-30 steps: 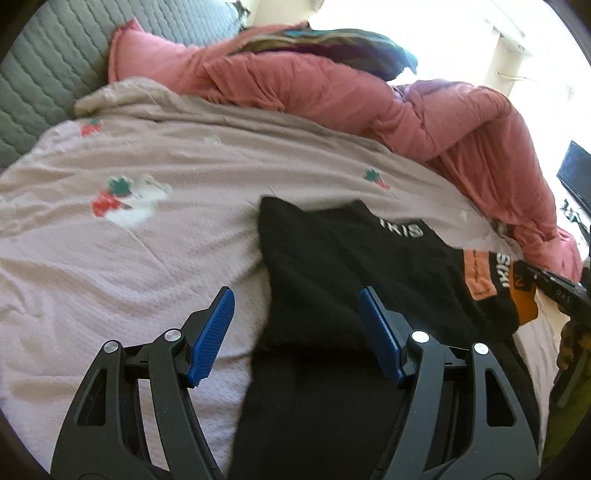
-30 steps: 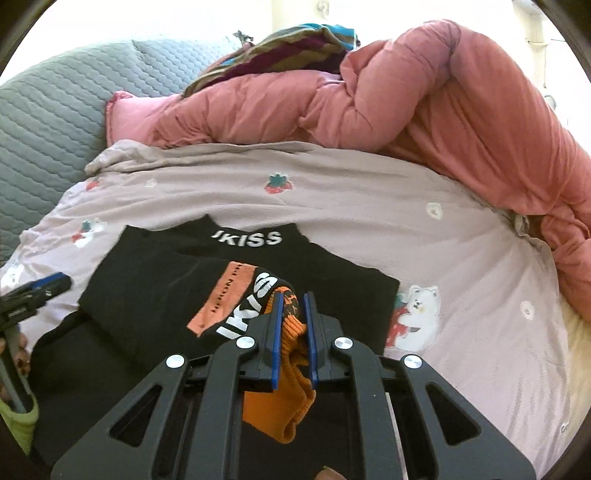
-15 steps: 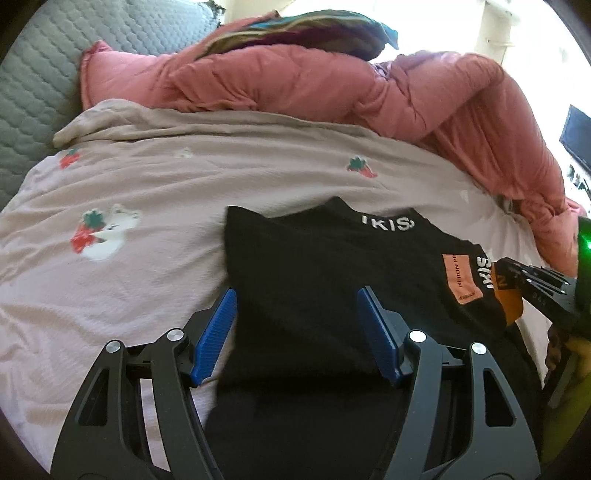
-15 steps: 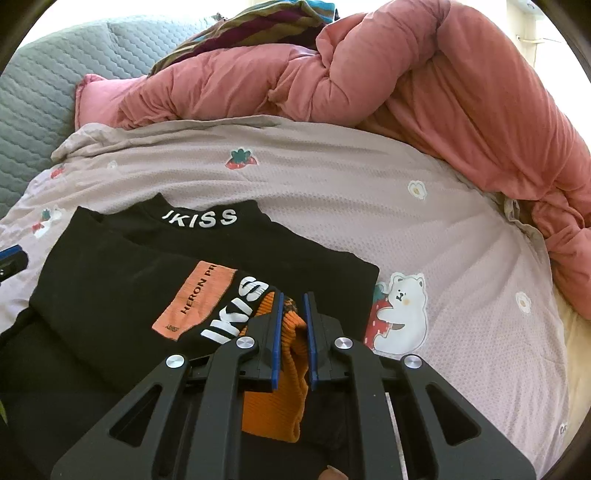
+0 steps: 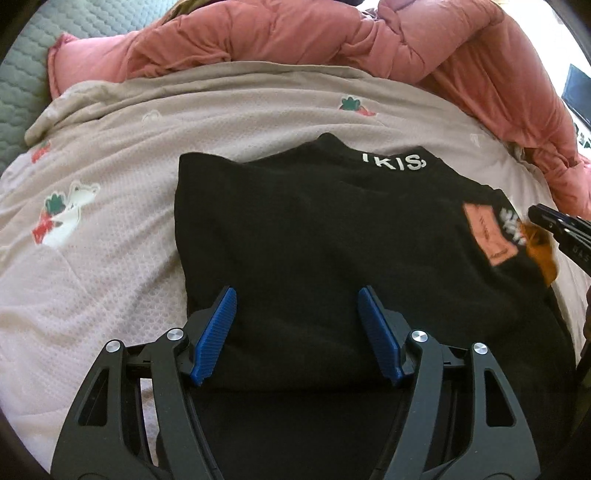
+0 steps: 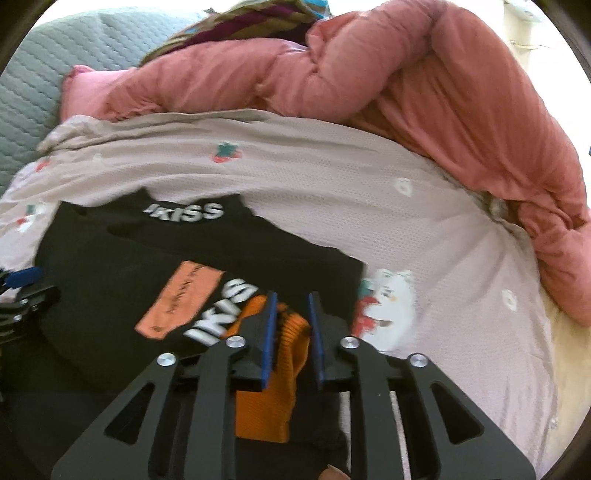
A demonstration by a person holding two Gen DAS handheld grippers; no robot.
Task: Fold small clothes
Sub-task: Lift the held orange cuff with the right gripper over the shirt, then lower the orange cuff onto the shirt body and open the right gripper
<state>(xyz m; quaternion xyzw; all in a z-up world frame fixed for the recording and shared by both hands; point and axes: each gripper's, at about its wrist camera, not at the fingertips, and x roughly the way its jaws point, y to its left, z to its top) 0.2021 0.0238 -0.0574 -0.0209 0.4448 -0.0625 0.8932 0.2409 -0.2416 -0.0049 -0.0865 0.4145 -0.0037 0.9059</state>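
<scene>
A black top (image 5: pixel 314 236) with white "IKISS" lettering lies folded on the pale pink bedsheet (image 5: pixel 110 206); it also shows in the right wrist view (image 6: pixel 122 266). Its sleeve is folded across the body, ending in an orange cuff (image 6: pixel 277 376). My left gripper (image 5: pixel 297 314) is open, hovering over the top's near edge. My right gripper (image 6: pixel 291 321) has its blue pads parted a little around the orange cuff, which lies loose between them. The right gripper's tip also shows at the right edge of the left wrist view (image 5: pixel 554 225).
A bunched salmon-pink duvet (image 6: pixel 406 92) runs along the back and right of the bed. A striped cloth (image 6: pixel 251 18) lies on top of it. A quilted grey headboard (image 6: pixel 40 81) stands at the left. The sheet (image 6: pixel 461 258) carries bear and strawberry prints.
My right gripper's jaws, shut on the orange cuff before, have parted slightly. My left gripper has moved right, over the black top's body, still open.
</scene>
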